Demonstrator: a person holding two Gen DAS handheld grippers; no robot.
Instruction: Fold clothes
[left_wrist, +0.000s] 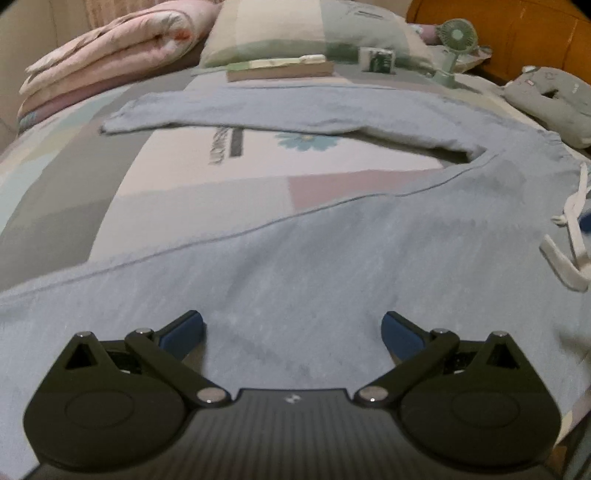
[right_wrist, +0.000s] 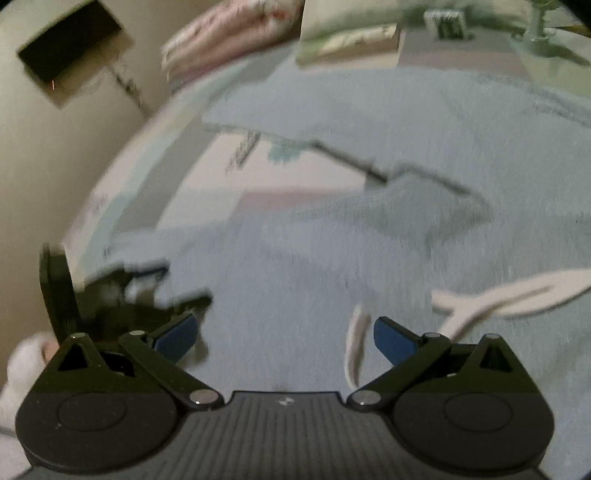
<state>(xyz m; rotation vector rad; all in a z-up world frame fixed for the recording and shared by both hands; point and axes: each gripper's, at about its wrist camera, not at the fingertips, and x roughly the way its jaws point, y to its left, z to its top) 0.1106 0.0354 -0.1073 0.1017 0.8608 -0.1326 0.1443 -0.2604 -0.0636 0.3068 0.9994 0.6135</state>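
Observation:
Light blue sweatpants (left_wrist: 332, 258) lie spread flat on the bed, one leg running toward the far left, the other toward me. A white drawstring (left_wrist: 570, 236) trails at the waist on the right. My left gripper (left_wrist: 291, 328) hovers open just over the near leg's fabric, nothing between its blue pads. In the blurred right wrist view the same sweatpants (right_wrist: 369, 240) fill the frame and the drawstring (right_wrist: 509, 295) lies right of my right gripper (right_wrist: 284, 332), which is open and empty. The left gripper (right_wrist: 122, 291) and a hand show at the lower left there.
A patchwork bed cover (left_wrist: 221, 177) lies under the pants. Folded pink quilt (left_wrist: 110, 51) sits far left, a pillow (left_wrist: 314, 26) and a book (left_wrist: 280, 68) at the back, a small green fan (left_wrist: 454, 48) and a grey garment (left_wrist: 554, 99) at the right.

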